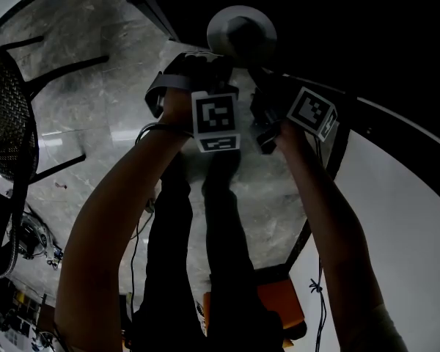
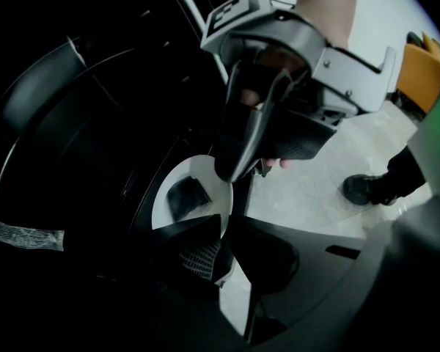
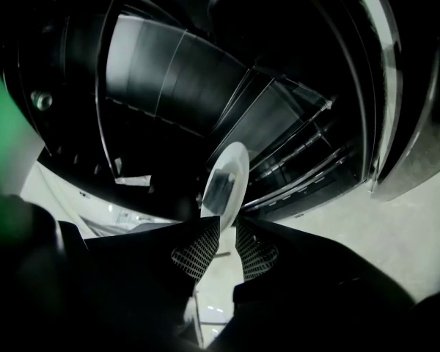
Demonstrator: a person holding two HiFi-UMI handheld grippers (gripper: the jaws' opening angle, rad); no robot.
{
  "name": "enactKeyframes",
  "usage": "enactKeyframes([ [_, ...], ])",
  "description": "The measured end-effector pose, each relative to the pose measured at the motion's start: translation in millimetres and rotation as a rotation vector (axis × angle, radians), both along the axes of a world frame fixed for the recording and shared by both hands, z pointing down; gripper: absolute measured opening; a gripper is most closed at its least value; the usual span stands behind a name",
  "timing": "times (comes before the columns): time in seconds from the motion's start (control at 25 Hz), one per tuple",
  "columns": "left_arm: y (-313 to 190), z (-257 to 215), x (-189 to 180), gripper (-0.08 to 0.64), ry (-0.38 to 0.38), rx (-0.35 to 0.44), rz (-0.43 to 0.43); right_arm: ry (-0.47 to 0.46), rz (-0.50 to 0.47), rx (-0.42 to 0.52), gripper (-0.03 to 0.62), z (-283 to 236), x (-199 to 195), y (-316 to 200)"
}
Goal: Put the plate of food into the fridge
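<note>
One plate [image 2: 177, 184] was held in the air in front of the dark, open fridge [image 3: 293, 145], and one dark piece of food [image 2: 187, 196] was seen lying on it. Two grippers were counted, both closed on the plate's rim. The left gripper [image 2: 224, 229] had its jaws almost together, with the near edge pinched between them. The right gripper [image 3: 226, 226] was clamped on the edge beside it, its jaws only slightly further apart.

Two marker cubes [image 1: 216, 119] were seen only in the head view. The fridge's shelves [image 3: 308, 160] were shown only in the right gripper view, where the plate was seen nearly edge-on. The plate's white face and the right gripper's grip from outside were shown only in the left gripper view, along with one shoe [image 2: 370, 189] on the pale floor [image 2: 315, 189].
</note>
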State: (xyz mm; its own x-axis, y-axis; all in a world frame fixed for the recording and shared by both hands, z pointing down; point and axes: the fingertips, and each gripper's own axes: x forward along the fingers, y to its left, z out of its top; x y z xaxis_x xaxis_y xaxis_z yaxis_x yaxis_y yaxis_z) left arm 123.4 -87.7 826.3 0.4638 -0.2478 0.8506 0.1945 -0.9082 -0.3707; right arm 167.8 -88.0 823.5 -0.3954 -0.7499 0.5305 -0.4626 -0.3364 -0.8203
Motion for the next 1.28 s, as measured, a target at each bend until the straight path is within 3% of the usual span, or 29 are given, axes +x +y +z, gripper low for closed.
enactKeyframes([
  [0.56,-7,7,21,0.029,-0.007,0.034,0.067,0.091,-0.219,-0.027,0.038,2,-39,39],
  [0.96,-18,5,43,0.026,0.005,0.070,0.083,0.092,-0.259,-0.034,0.037,4,-33,68],
  [1.16,-17,-2,41,0.028,0.034,0.069,0.091,0.095,-0.239,-0.048,0.037,8,-24,76],
  [1.28,-20,1,33,0.028,0.011,0.070,0.083,0.102,-0.242,-0.049,0.037,8,-23,77],
])
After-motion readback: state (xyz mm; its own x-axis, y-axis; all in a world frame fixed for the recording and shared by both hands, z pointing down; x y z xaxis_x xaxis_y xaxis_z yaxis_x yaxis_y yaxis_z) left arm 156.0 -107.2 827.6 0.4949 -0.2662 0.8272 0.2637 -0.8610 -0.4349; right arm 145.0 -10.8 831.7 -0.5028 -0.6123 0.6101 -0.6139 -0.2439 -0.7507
